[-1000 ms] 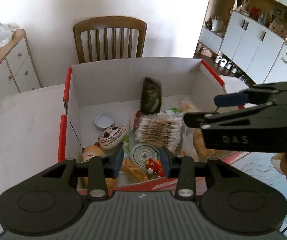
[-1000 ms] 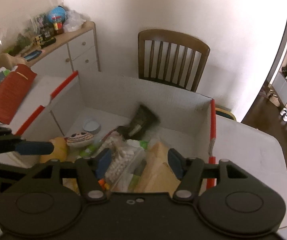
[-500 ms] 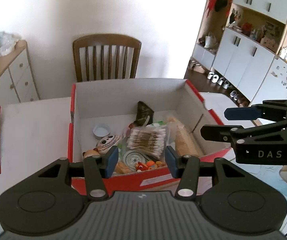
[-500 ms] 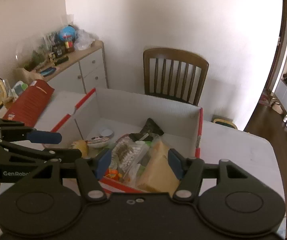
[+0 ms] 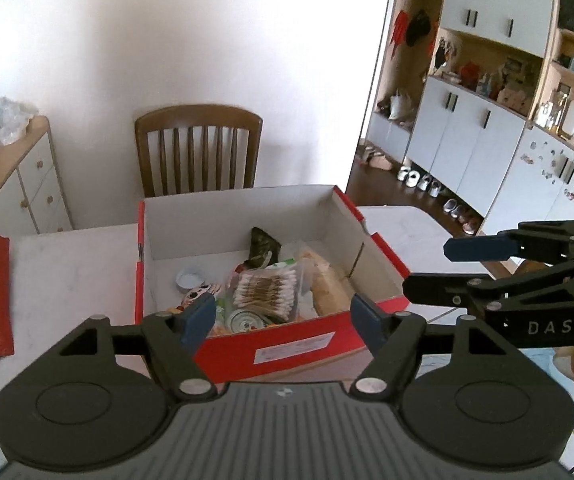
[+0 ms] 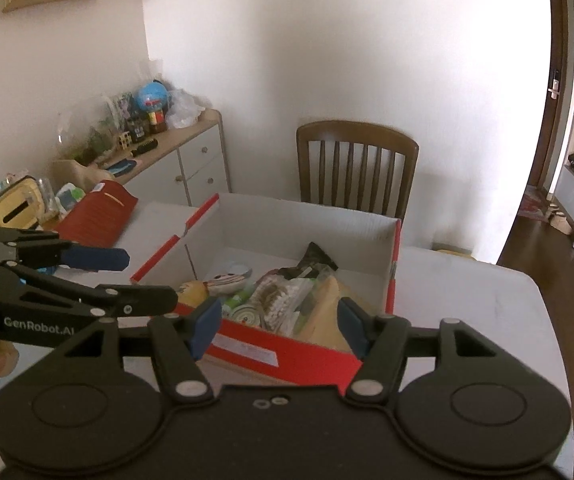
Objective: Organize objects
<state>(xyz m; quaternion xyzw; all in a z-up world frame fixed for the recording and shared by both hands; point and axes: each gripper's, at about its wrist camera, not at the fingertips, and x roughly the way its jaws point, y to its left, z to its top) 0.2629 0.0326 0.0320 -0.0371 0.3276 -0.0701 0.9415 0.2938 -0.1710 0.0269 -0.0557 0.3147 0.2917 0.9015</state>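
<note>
both tools hang empty with jaws wide, left tool (image 5: 283, 318) low centre of its frame, right tool (image 6: 279, 326) likewise, short of the red box (image 5: 299, 346) mid-frame on the table (image 5: 71, 264). risk imo: the cotton swab bag (image 5: 269, 294) is slippery and buried in clutter, so a grab could drag neighbours out too.

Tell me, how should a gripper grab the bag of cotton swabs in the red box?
Probably from straight above. The bag of cotton swabs lies flat on top of the pile in the red box, so its top is free while the box walls block the sides. Pinch across its narrow width, near the middle, so the soft plastic bunches between the fingers. Either open gripper, left gripper or right gripper, could do it.
</note>
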